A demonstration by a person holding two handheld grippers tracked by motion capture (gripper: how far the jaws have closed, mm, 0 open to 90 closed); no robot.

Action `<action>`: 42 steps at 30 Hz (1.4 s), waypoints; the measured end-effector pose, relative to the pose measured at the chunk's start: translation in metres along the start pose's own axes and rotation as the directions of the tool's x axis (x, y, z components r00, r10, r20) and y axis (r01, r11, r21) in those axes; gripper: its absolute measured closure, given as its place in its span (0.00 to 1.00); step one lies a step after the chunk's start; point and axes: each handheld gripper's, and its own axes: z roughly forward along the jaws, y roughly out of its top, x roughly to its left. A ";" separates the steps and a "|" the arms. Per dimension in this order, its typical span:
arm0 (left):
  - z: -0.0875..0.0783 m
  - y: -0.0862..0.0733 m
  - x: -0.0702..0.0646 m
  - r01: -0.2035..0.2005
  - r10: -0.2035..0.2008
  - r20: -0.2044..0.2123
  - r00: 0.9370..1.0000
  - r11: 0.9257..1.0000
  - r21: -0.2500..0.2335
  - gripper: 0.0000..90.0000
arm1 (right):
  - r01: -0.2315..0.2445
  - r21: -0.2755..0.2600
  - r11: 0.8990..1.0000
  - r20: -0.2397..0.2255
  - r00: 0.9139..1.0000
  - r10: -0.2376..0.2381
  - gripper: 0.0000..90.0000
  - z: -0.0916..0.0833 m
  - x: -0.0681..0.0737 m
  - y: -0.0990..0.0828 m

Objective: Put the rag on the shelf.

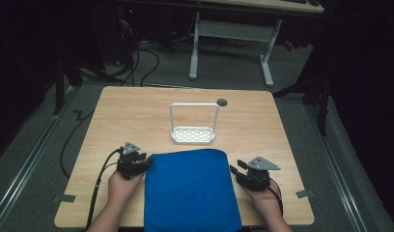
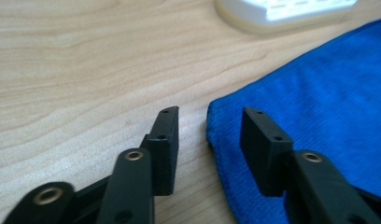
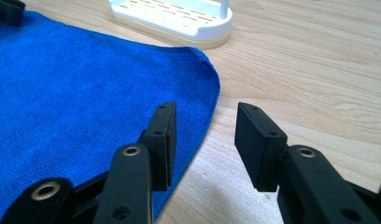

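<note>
beside the white rack (image 1: 193, 135) (bare), both tongs (image 1: 146, 162) (image 1: 235, 171) gape astride the blue towel's (image 1: 190, 191) edges.

From my remote station, the blue towel (image 1: 191, 188) looked like soft matt cloth with a fine ribbed pile and a stitched hem, lying on a table (image 1: 137, 108) of smooth pale wood-grain laminate with a slight sheen. The white rack (image 1: 193, 135) appeared to be smooth, faintly glossy plastic with a slotted base. The jaws of my left gripper (image 2: 208, 140) and right gripper (image 3: 203, 140) were matt black plastic with brass-coloured metal rivets.
</note>
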 end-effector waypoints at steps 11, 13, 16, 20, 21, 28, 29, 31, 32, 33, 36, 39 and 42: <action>0.005 0.001 -0.008 -0.035 0.035 -0.007 0.999 0.999 0.003 0.93 | 0.013 0.007 1.000 0.004 1.000 -0.013 0.59 0.022 0.005 0.013; 0.005 0.001 -0.006 -0.020 0.020 0.006 1.000 1.000 0.005 0.95 | -0.014 0.023 1.000 0.005 1.000 0.014 0.56 0.033 0.003 0.020; 0.005 0.001 -0.006 -0.025 0.025 0.012 1.000 1.000 0.006 0.96 | -0.026 0.046 0.999 0.016 1.000 0.025 0.55 0.050 0.000 0.028; 0.004 0.000 -0.006 -0.019 0.019 0.021 1.000 1.000 0.006 0.96 | -0.026 0.073 0.997 0.016 1.000 0.025 0.57 0.071 -0.002 0.039; 0.004 0.000 -0.005 -0.016 0.015 0.024 1.000 1.000 0.007 0.96 | -0.025 0.083 0.996 0.018 1.000 0.024 0.58 0.074 -0.001 0.040; 0.004 0.000 -0.005 -0.021 0.021 0.028 0.999 1.000 0.009 0.97 | -0.024 0.125 0.992 0.040 0.999 0.019 0.80 0.082 0.001 0.042; 0.004 0.000 -0.005 -0.021 0.021 0.028 0.999 1.000 0.009 0.97 | -0.024 0.125 0.992 0.040 0.999 0.019 0.80 0.082 0.001 0.042; 0.004 0.000 -0.005 -0.019 0.019 0.029 0.999 1.000 0.009 0.97 | -0.016 0.130 0.991 0.035 0.999 0.011 0.85 0.081 0.003 0.041; 0.004 0.000 -0.005 -0.017 0.017 0.032 0.999 1.000 0.008 0.97 | -0.013 0.125 0.992 0.032 0.999 0.009 0.87 0.081 0.003 0.041; 0.004 0.000 -0.004 -0.015 0.015 0.032 0.999 1.000 0.006 0.97 | -0.014 0.118 0.993 0.032 0.999 0.010 0.90 0.081 0.004 0.041; 0.003 0.000 -0.004 -0.015 0.015 0.034 0.999 1.000 0.003 0.97 | -0.013 0.096 0.995 0.024 1.000 0.011 0.97 0.081 0.005 0.038; 0.002 0.000 -0.005 -0.024 0.024 0.036 0.999 1.000 -0.005 0.97 | -0.011 0.081 0.997 0.011 1.000 0.010 0.98 0.079 0.006 0.036; 0.000 -0.001 -0.005 -0.027 0.028 0.040 0.999 0.999 -0.031 0.97 | -0.012 0.051 0.999 -0.001 1.000 0.012 0.98 0.075 0.008 0.036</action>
